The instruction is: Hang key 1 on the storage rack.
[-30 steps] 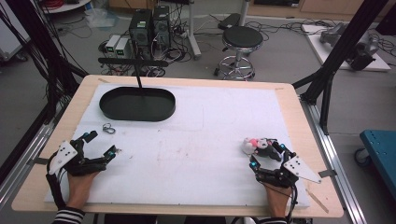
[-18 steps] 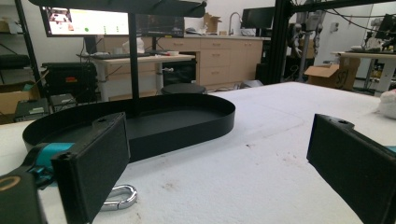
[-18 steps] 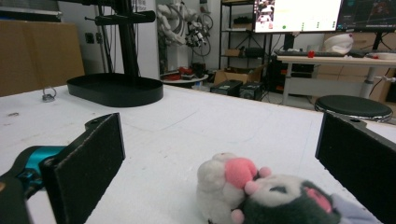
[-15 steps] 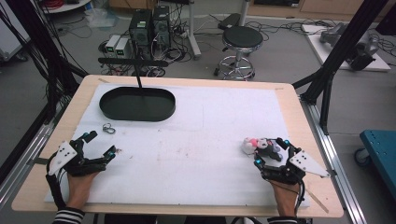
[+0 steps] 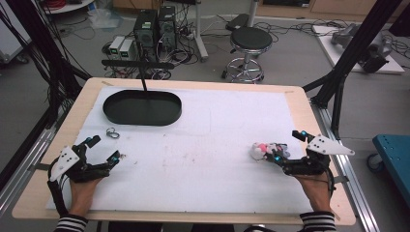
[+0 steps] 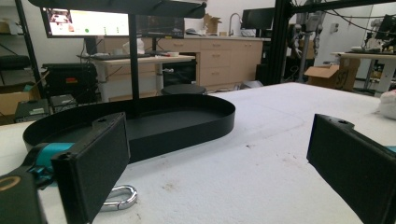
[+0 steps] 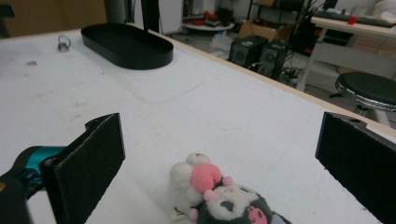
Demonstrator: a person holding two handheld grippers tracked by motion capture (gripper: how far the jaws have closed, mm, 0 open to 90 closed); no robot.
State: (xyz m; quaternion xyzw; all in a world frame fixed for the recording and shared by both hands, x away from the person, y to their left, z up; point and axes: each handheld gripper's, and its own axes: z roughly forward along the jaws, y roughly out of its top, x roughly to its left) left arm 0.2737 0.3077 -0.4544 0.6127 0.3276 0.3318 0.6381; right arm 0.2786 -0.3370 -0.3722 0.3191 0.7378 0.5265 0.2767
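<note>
Swinging round toward the plush toy (image 7: 219, 198), my right gripper (image 5: 290, 147) stood released; it needed lowering squarely astride before closing.

An oval tray (image 5: 142, 108) sits at upper left of the tabletop (image 5: 217, 125), a metal ring (image 5: 112, 132) just below it. A plush toy (image 5: 263, 150) lies at lower right, between the right gripper's (image 5: 284, 147) spread fingers (image 7: 88, 161); the left gripper (image 5: 102, 149) rests at lower left.
</note>
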